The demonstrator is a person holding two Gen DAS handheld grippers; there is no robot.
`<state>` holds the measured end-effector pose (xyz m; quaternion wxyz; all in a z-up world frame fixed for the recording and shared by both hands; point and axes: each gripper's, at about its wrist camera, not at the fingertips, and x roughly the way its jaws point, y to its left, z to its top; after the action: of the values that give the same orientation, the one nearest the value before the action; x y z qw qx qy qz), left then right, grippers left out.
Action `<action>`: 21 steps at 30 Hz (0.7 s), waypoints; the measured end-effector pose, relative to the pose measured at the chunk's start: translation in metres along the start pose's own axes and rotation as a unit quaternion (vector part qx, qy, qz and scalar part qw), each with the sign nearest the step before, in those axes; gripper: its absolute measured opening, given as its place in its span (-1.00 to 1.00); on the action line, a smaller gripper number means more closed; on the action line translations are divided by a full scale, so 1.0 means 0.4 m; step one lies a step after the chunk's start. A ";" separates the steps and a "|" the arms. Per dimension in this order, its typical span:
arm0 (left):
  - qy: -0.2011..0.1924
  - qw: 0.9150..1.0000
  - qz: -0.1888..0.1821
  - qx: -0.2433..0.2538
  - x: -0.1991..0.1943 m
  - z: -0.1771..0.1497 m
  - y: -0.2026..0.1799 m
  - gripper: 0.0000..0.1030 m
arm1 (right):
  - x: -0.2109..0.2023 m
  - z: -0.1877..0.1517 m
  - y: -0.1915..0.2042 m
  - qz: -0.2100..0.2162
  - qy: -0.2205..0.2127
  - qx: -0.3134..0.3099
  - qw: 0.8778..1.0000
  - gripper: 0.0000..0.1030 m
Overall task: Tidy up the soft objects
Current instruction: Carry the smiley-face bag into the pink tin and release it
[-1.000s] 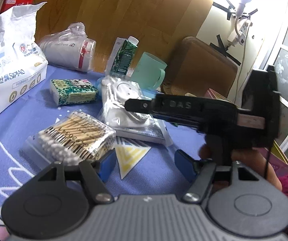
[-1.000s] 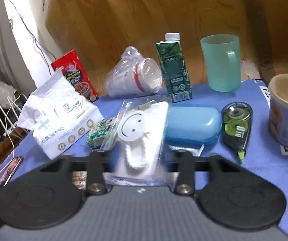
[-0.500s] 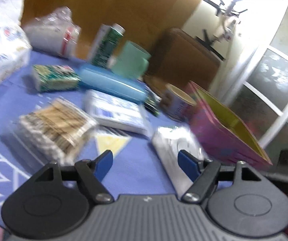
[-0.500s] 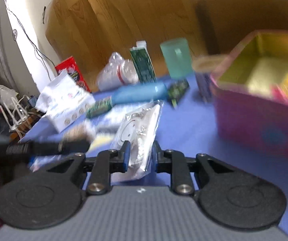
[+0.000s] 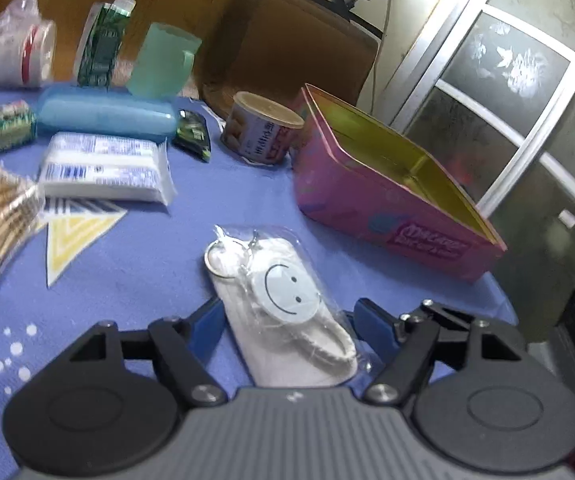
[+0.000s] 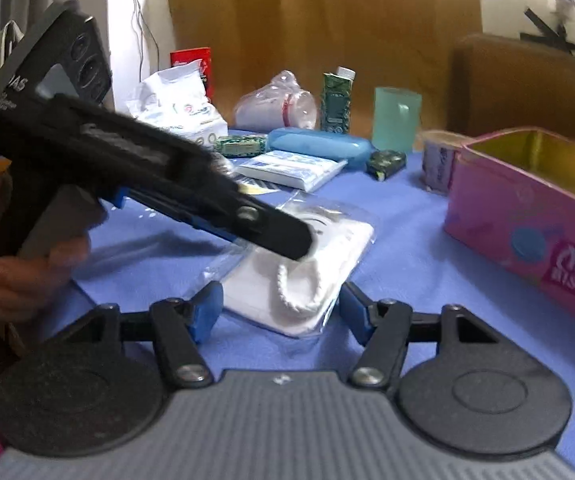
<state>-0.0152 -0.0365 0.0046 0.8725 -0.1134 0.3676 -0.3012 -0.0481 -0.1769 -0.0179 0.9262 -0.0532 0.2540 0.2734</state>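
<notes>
The smiley-face pouch lies flat near the tabletop's front edge, between the wide-apart jaws of the left gripper, while the right gripper jaws are opening around it.

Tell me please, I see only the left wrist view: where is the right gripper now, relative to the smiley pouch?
Observer: The right gripper is at the rope end of the smiley pouch. Its jaws are opening, with the pouch between them and the pads not pressing.
Operator: How does my left gripper look from there?
Observer: The left gripper slants down over the pouch's middle. I cannot tell whether it touches.
Operator: Is any soft thing outside my view?
Observer: Yes, a white tissue pack stands at the table's far left.
</notes>
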 end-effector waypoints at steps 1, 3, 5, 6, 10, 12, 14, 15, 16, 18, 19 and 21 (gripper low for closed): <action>0.000 1.000 0.007 0.003 0.001 0.003 -0.004 0.40 | -0.005 -0.004 -0.006 -0.003 -0.002 0.000 1.000 0.25; -0.004 1.000 0.011 0.002 -0.001 0.010 -0.015 0.39 | -0.012 -0.001 -0.009 -0.022 -0.016 -0.004 1.000 -0.06; -0.013 1.000 0.002 0.002 -0.009 0.028 -0.023 0.38 | -0.028 0.006 -0.009 -0.045 -0.036 -0.019 0.998 -0.20; -0.020 1.000 -0.001 0.004 -0.015 0.038 -0.030 0.38 | -0.034 0.009 -0.011 -0.053 -0.045 -0.022 0.997 -0.23; -0.055 0.998 -0.002 0.039 -0.025 0.083 -0.081 0.38 | -0.055 0.017 -0.027 -0.069 -0.080 -0.014 0.994 -0.26; -0.061 0.996 -0.007 0.060 -0.011 0.114 -0.118 0.38 | -0.069 0.023 -0.036 -0.089 -0.099 -0.013 0.991 -0.26; -0.065 0.994 -0.014 0.084 0.015 0.151 -0.164 0.38 | -0.082 0.034 -0.053 -0.113 -0.116 -0.010 0.987 -0.26; -0.068 0.993 -0.019 0.096 0.029 0.166 -0.185 0.38 | -0.091 0.037 -0.065 -0.127 -0.124 -0.003 0.984 -0.26; -0.070 0.991 -0.024 0.108 0.044 0.183 -0.208 0.38 | -0.100 0.043 -0.084 -0.142 -0.132 0.005 0.981 -0.26; -0.074 0.988 -0.035 0.130 0.081 0.213 -0.257 0.38 | -0.116 0.057 -0.124 -0.174 -0.148 0.020 0.973 -0.26; -0.076 0.986 -0.041 0.140 0.098 0.227 -0.280 0.38 | -0.127 0.060 -0.146 -0.189 -0.154 0.027 0.969 -0.26; -0.075 0.984 -0.057 0.153 0.140 0.254 -0.330 0.38 | -0.142 0.069 -0.194 -0.223 -0.160 0.043 0.961 -0.26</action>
<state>0.0291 -0.1775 0.0994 0.8859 -0.0215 0.2439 -0.3940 -0.0354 -0.2632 0.0313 0.9937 -0.0243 0.0953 0.0542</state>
